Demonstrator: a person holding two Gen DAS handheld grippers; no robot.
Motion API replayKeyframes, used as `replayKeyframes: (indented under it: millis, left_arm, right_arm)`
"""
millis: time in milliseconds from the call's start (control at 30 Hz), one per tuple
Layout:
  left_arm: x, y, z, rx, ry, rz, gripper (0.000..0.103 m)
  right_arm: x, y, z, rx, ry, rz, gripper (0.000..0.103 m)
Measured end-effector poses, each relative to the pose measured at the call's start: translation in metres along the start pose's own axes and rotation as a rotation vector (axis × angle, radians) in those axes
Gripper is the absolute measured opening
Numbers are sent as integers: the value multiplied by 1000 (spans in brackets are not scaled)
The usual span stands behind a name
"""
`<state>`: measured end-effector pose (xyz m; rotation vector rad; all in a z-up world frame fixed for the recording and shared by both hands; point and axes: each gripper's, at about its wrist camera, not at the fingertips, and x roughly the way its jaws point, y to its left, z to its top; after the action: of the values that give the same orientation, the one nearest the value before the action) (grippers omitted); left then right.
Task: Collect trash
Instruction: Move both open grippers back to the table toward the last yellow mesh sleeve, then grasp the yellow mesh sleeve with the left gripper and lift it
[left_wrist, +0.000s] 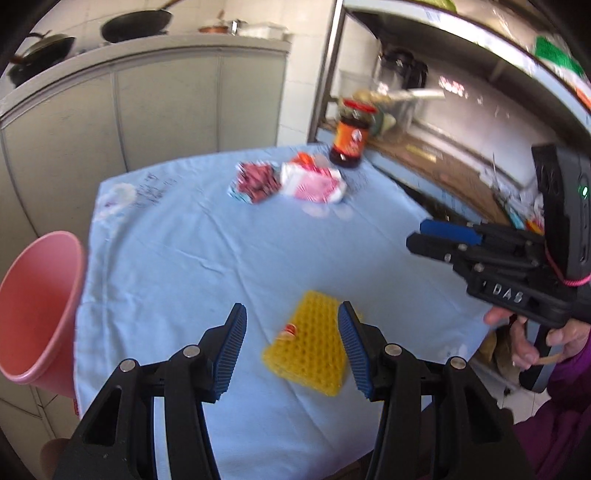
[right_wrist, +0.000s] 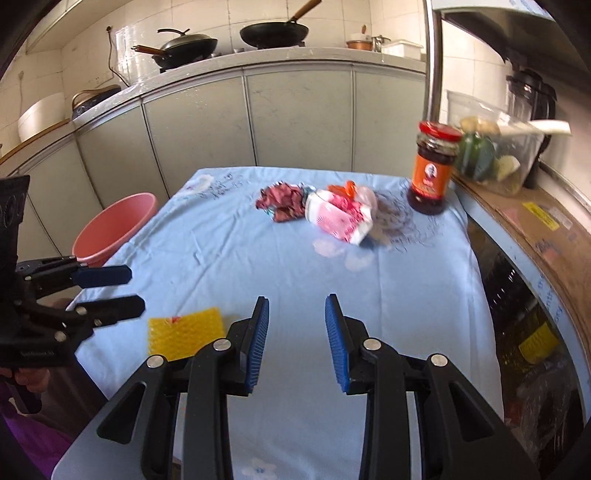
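Observation:
A yellow honeycomb pad (left_wrist: 310, 347) (right_wrist: 184, 330) lies near the front edge of the table, on its light blue cloth (left_wrist: 207, 236). My left gripper (left_wrist: 292, 308) hovers open just above and short of the pad, and it holds nothing. A crumpled dark red wrapper (left_wrist: 256, 181) (right_wrist: 282, 201) and a white-and-pink plastic bag (left_wrist: 314, 181) (right_wrist: 340, 214) sit together at the far side. My right gripper (right_wrist: 296, 299) is open over bare cloth with nothing between its fingers. Each gripper shows in the other's view: the right gripper (left_wrist: 417, 235) and the left gripper (right_wrist: 136, 289).
A pink bucket (left_wrist: 37, 310) (right_wrist: 114, 229) stands off the table's left edge. A red-lidded sauce jar (left_wrist: 349, 140) (right_wrist: 432, 170) is at the far right corner. A metal rack (right_wrist: 535, 221) with cardboard and a vegetable container borders the right. Cabinets with woks stand behind.

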<state>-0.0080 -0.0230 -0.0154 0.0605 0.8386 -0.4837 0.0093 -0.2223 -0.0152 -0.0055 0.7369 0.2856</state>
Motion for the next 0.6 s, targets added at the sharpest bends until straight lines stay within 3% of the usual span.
replayKeyframes:
  millis: [333,500,600]
  left_arm:
    - [51,-7,-8,20,125,36,51]
    - [52,-7,-10,16,125,15,51]
    - [51,-8,-12,18,117,-3,45]
  right_arm:
    - [7,-12,-14,15,34,34,32]
    - [12,-16,-11,27,38,54,32]
    - [18,-18,-11,35,47,70,32]
